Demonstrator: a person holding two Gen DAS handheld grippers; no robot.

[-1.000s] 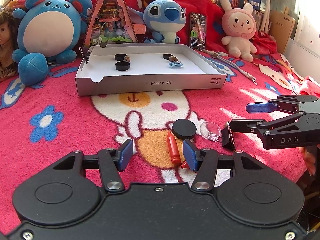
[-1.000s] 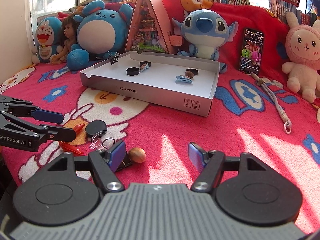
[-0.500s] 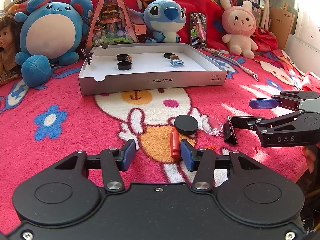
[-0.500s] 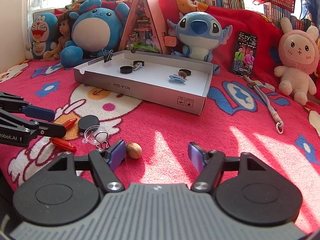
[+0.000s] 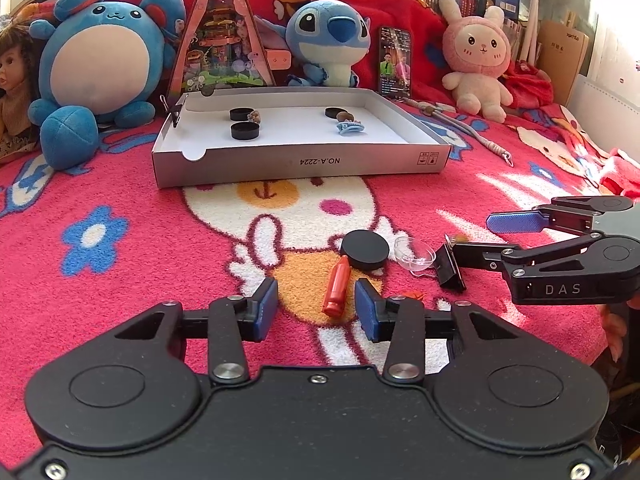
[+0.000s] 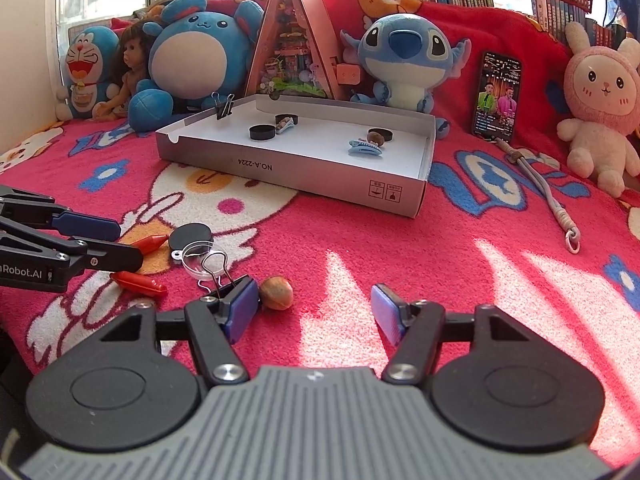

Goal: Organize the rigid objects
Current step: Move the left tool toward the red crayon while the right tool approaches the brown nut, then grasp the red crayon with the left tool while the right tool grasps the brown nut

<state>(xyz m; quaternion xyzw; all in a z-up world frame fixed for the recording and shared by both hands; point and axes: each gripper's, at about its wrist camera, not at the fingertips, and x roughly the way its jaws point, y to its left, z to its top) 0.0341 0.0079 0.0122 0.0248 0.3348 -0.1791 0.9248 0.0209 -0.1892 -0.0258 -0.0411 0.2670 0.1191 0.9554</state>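
Note:
A white cardboard tray (image 5: 300,162) (image 6: 320,178) sits on the red blanket and holds black caps, a nut and a blue hair clip (image 5: 349,127). In front of it lie a black cap (image 5: 365,249), a red marker piece (image 5: 338,289), a clear lens (image 5: 414,255), a black binder clip (image 5: 450,268) and a walnut (image 6: 276,298). My left gripper (image 5: 316,311) is open, its fingers either side of the red piece. My right gripper (image 6: 312,312) is open, the walnut just inside its left finger.
Plush toys, a doll, a triangular diorama (image 5: 222,40) and a phone (image 5: 394,62) line the back. A grey lanyard (image 6: 548,196) lies right of the tray. A second red piece (image 6: 138,284) lies near the left gripper's fingers.
My left gripper moved forward so the red piece now lies between its fingers. My right gripper shifted so the walnut sits by its left finger.

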